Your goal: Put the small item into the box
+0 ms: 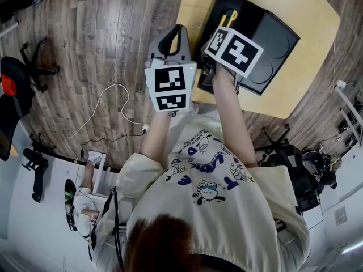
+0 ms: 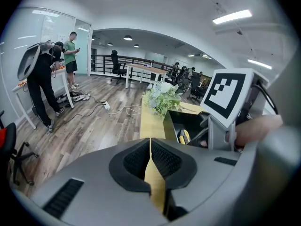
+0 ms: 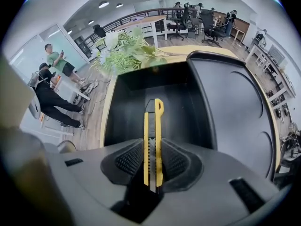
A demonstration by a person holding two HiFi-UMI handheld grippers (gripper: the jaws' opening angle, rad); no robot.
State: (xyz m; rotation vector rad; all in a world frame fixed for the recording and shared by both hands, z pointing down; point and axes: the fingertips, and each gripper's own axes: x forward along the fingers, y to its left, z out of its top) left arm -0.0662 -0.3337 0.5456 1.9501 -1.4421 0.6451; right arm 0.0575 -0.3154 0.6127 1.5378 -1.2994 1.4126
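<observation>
The right gripper point(image 3: 151, 166) is pinching a yellow knife point(image 3: 151, 131) between its jaws, holding it over the open black box point(image 3: 127, 112) at frame centre. The left gripper point(image 2: 150, 159) is hovering lower centre, jaws pressed together, empty.

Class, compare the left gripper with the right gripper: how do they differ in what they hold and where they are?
The right gripper is shut on a yellow knife; the left gripper is shut on nothing. The right gripper hangs over the open black box; the left gripper is beside the box, at the table's edge. Both are grey.
</observation>
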